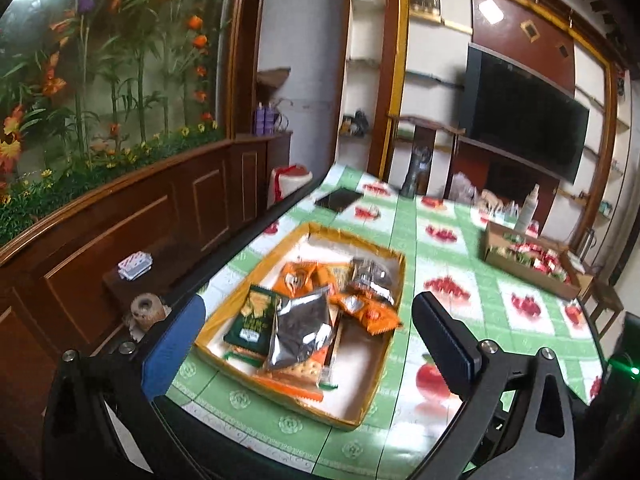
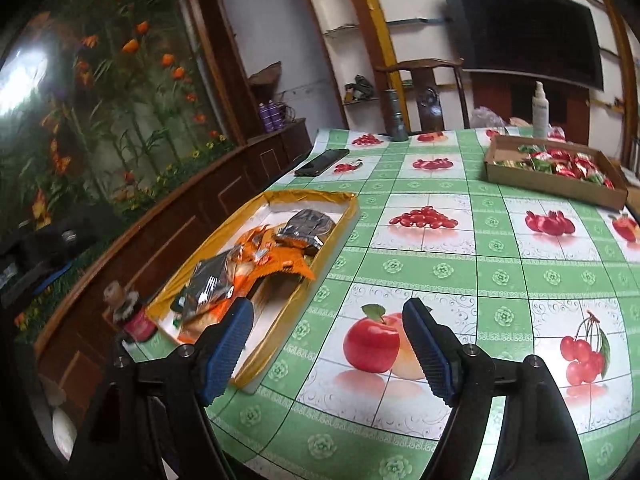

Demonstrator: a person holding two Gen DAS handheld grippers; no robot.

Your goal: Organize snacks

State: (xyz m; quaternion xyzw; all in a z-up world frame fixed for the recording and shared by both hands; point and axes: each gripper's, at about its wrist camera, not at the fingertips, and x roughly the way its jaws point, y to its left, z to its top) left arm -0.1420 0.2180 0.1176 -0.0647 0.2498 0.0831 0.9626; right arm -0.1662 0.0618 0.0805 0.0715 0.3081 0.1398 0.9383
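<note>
A yellow-rimmed tray (image 1: 390, 346) lies at the table's left side. It holds orange packets (image 1: 300, 278), a dark green packet (image 1: 254, 316), a silvery dark packet (image 1: 302, 328) and crackers. My left gripper (image 1: 308, 320) hovers above the tray's near end, wide open, nothing between its fingers. In the right wrist view the same tray (image 2: 338, 232) lies to the left, with its snack packets (image 2: 264, 256). My right gripper (image 2: 328, 312) is open over the tablecloth beside the tray's near corner, holding nothing.
A cardboard box (image 1: 520, 268) of red and green snacks (image 2: 560, 166) stands at the far right. A dark phone (image 2: 322, 162), a grey figurine (image 2: 396, 120) and a white spray bottle (image 2: 540, 110) stand farther back. The table's left edge (image 1: 240, 240) drops toward a wooden cabinet.
</note>
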